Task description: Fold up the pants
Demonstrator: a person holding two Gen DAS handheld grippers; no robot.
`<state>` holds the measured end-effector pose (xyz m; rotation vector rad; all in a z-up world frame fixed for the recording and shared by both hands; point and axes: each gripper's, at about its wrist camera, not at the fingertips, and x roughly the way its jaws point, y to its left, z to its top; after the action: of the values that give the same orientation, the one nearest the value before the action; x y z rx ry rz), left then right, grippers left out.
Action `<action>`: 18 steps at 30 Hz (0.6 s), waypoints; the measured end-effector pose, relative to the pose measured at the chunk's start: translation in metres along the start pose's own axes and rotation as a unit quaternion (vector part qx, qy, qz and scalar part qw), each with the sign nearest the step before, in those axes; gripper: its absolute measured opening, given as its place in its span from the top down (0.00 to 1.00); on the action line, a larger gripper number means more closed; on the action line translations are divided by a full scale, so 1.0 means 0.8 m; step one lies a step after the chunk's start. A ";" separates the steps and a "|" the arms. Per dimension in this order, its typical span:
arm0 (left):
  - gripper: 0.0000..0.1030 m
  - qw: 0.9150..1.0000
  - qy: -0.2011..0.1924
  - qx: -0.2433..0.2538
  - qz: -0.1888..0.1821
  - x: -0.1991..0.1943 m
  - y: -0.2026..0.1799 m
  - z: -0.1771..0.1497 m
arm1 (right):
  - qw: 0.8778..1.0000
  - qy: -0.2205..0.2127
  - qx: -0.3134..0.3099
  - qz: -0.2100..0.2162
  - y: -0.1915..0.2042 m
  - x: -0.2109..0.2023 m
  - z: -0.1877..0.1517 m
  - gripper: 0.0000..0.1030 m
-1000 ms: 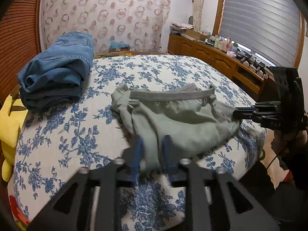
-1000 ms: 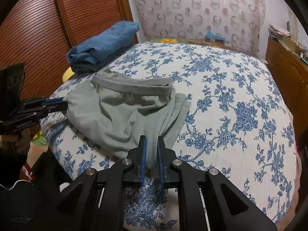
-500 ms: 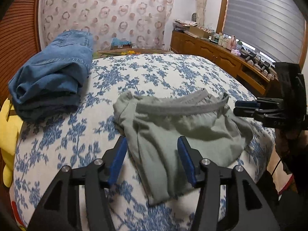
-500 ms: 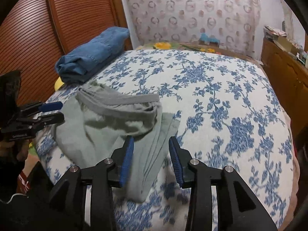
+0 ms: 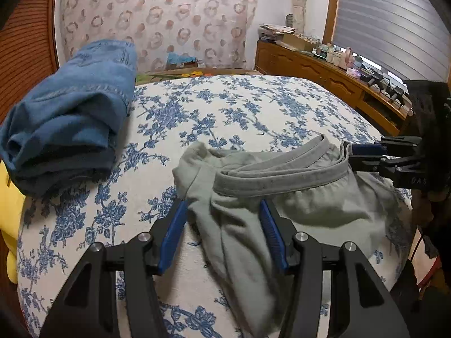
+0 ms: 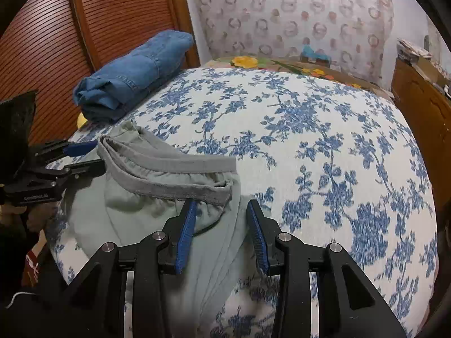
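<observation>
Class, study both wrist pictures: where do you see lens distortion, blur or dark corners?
Left wrist view: the bed bulges under fisheye bending, the corners go black, and the folded jeans look slightly smeared. Right wrist view: the same bulge and dark corners, but the grey pants stay fairly sharp.

Your two wrist cameras look down along their fingers, close over the bed (image 5: 225,107) from opposite sides; both share the grey pants (image 5: 296,194) and folded jeans (image 6: 135,76).

Both tongs (image 5: 222,233) (image 6: 222,233) are black, with blue ribbed pads and silver screws.
</observation>
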<state>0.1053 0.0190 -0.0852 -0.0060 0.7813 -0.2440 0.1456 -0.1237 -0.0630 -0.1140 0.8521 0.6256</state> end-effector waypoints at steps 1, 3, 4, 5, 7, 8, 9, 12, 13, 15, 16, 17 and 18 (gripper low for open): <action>0.48 1.000 0.002 -0.002 -0.001 0.001 0.001 -0.001 | 1.000 0.001 -0.003 0.002 0.001 0.002 0.001 0.63; 0.48 1.000 -0.001 -0.004 -0.003 0.000 0.002 -0.001 | 1.000 0.005 -0.008 0.005 0.002 0.006 0.004 0.65; 0.48 1.000 -0.002 -0.002 -0.001 0.000 0.002 -0.002 | 1.000 0.006 -0.009 0.010 0.002 0.007 0.005 0.71; 0.48 1.000 -0.002 -0.002 0.000 0.001 0.001 -0.002 | 1.000 0.009 -0.008 0.017 0.001 0.009 0.006 0.74; 0.48 1.000 0.003 -0.002 0.000 0.003 0.001 -0.003 | 1.000 0.010 -0.008 0.024 0.002 0.011 0.007 0.82; 0.48 1.000 0.004 -0.004 -0.001 0.004 0.002 -0.003 | 1.000 0.009 -0.010 0.023 0.003 0.010 0.007 0.85; 0.48 1.000 0.005 -0.007 -0.001 0.004 0.003 -0.004 | 1.000 0.007 -0.012 0.025 0.004 0.009 0.007 0.89; 0.48 1.000 0.010 -0.011 -0.002 0.007 0.004 -0.003 | 0.999 -0.011 -0.014 0.027 0.006 0.003 0.010 0.94; 0.48 1.000 0.010 -0.012 -0.002 0.008 0.005 -0.002 | 0.999 -0.019 -0.012 0.026 0.007 -0.001 0.012 0.94; 0.48 1.000 0.010 -0.013 -0.001 0.008 0.006 -0.002 | 0.999 -0.024 -0.010 0.023 0.006 -0.003 0.016 0.94; 0.48 1.000 0.008 -0.015 -0.001 0.007 0.007 -0.003 | 0.999 -0.026 -0.010 0.021 0.006 -0.003 0.019 0.95; 0.48 1.000 0.007 -0.016 -0.002 0.007 0.008 -0.003 | 0.999 -0.028 -0.010 0.018 0.006 -0.003 0.022 0.95; 0.48 1.000 0.005 -0.018 -0.003 0.006 0.008 -0.003 | 0.999 -0.031 -0.010 0.017 0.007 -0.003 0.023 0.95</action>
<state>0.1083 0.0247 -0.0906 -0.0417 0.7955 -0.2354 0.1538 -0.1143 -0.0483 -0.0974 0.7891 0.6654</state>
